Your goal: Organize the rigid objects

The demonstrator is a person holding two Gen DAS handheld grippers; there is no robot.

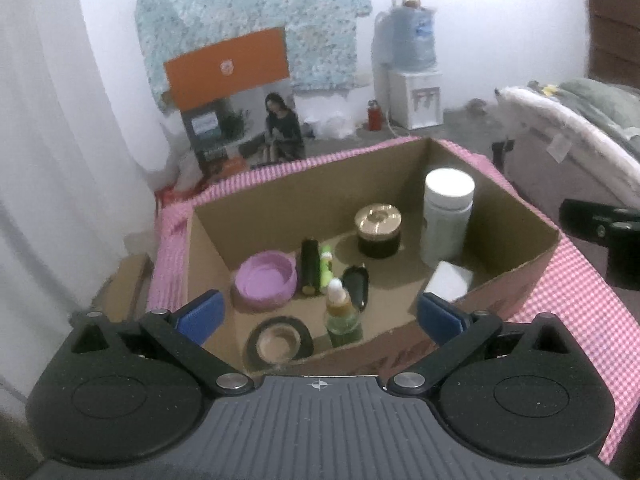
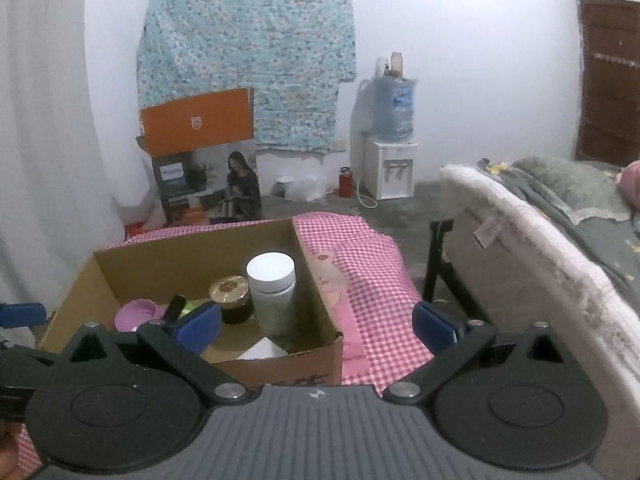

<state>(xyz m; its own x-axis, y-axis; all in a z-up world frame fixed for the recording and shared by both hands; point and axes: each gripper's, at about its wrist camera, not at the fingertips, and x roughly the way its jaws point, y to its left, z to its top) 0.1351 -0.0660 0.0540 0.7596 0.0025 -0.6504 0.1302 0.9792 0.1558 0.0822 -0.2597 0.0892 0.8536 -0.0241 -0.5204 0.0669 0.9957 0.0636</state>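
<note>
Both tools stand spread as wide as they go and hold nothing: the left gripper (image 1: 318, 318) looks down into the cardboard box (image 1: 516, 270), and the right gripper (image 2: 316, 326) sits above the box's near right corner, with bare checked cloth (image 2: 368, 280) under its right finger. The things to sort already lie in the box: a tall white jar (image 1: 447, 216) at the back right, a gold-lidded dark jar (image 1: 378, 232) beside it, a purple lid (image 1: 266, 282) on the left, a dark tube (image 1: 310, 266) and a green one (image 1: 326, 268) lying side by side, a small dropper bottle (image 1: 340, 312) standing near the front, a roll of tape (image 1: 280, 340), and a white box (image 1: 448, 282) leaning in the front right corner. The likely trouble is crowding. The dropper bottle is narrow and upright, so a finger reaching past it for the tubes could tip it. The tall jar could topple onto its neighbour if nudged. With both tools over one box, they could also bump each other or catch the cardboard wall.
</note>
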